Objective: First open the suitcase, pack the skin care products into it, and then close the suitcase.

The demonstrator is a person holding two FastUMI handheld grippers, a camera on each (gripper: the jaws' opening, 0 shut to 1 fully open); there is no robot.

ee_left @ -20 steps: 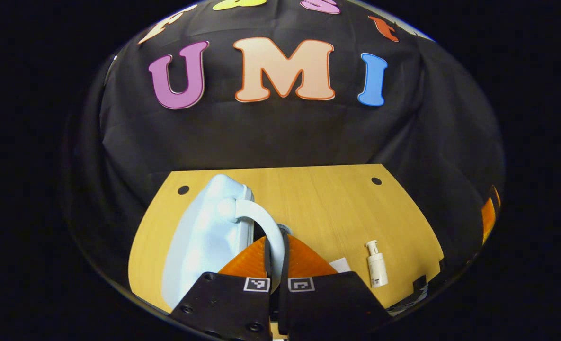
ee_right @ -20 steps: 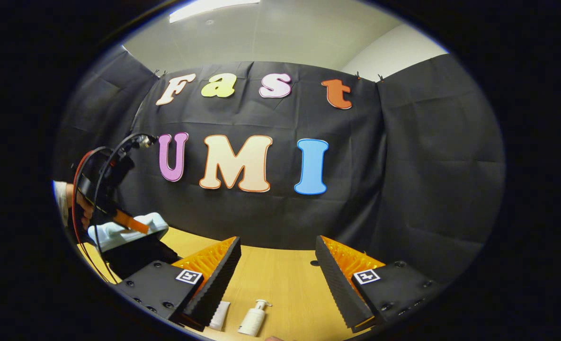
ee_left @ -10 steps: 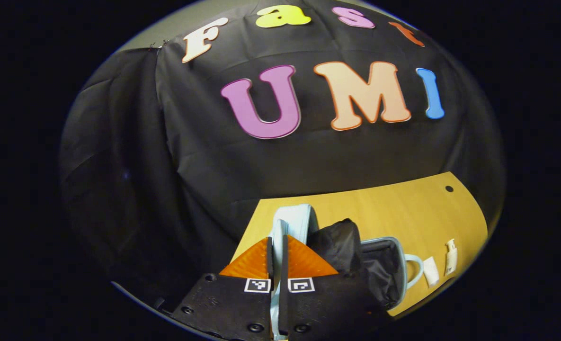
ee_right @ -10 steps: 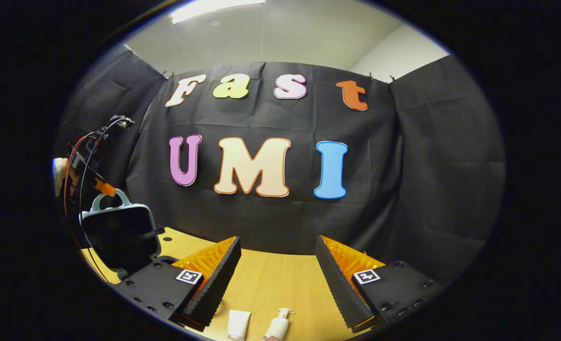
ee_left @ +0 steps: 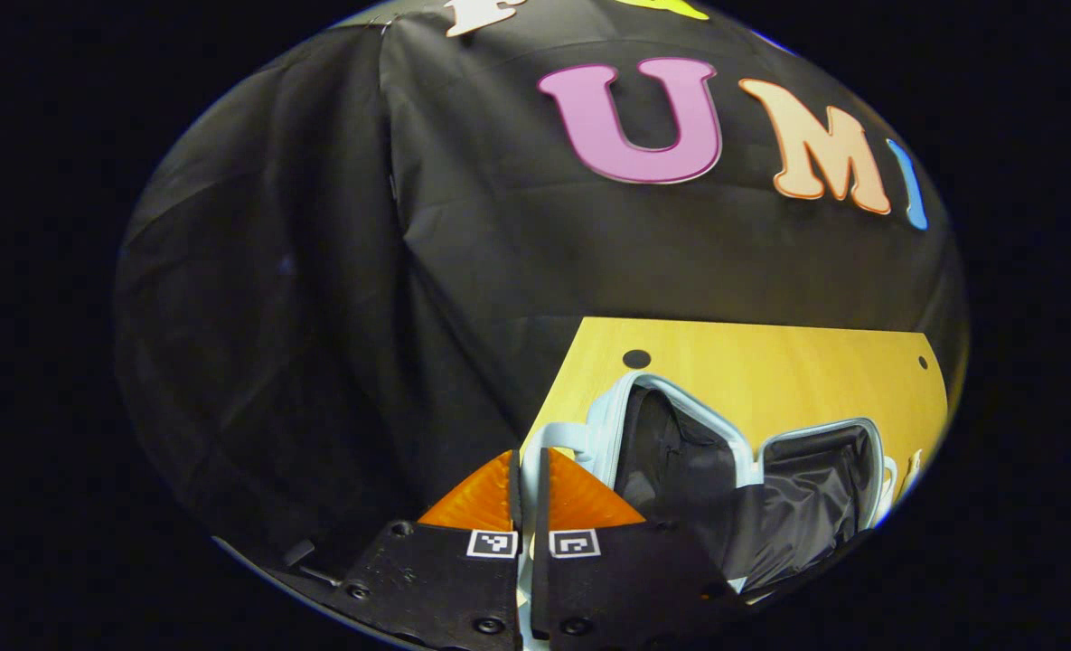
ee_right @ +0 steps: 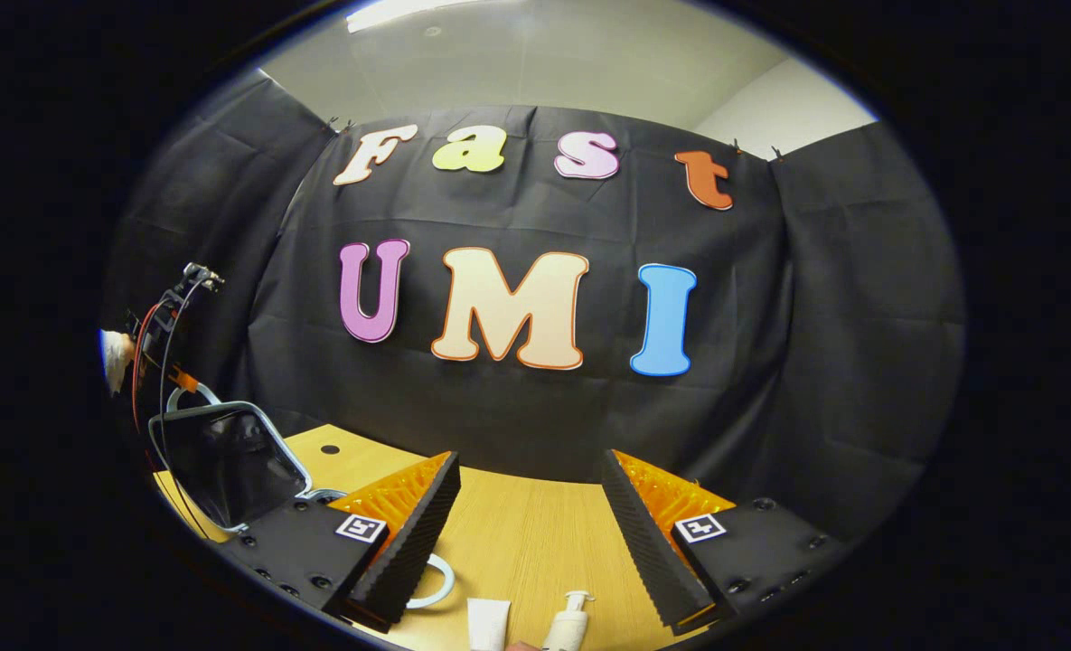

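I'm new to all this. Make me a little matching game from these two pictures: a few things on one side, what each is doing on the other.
Things:
1. left gripper
2. right gripper
3. suitcase
4. pump bottle

States:
a. lying on the table
b. open, dark lining showing
c. fingers spread, nothing between them
d. shut on the suitcase handle

Pairs: 1-d, 2-c, 3-b, 4-a

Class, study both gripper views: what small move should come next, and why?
Probably swing the lid fully back and release its handle: the left gripper is shut on that handle, the suitcase gapes open, and the tube and pump bottle wait on the table.
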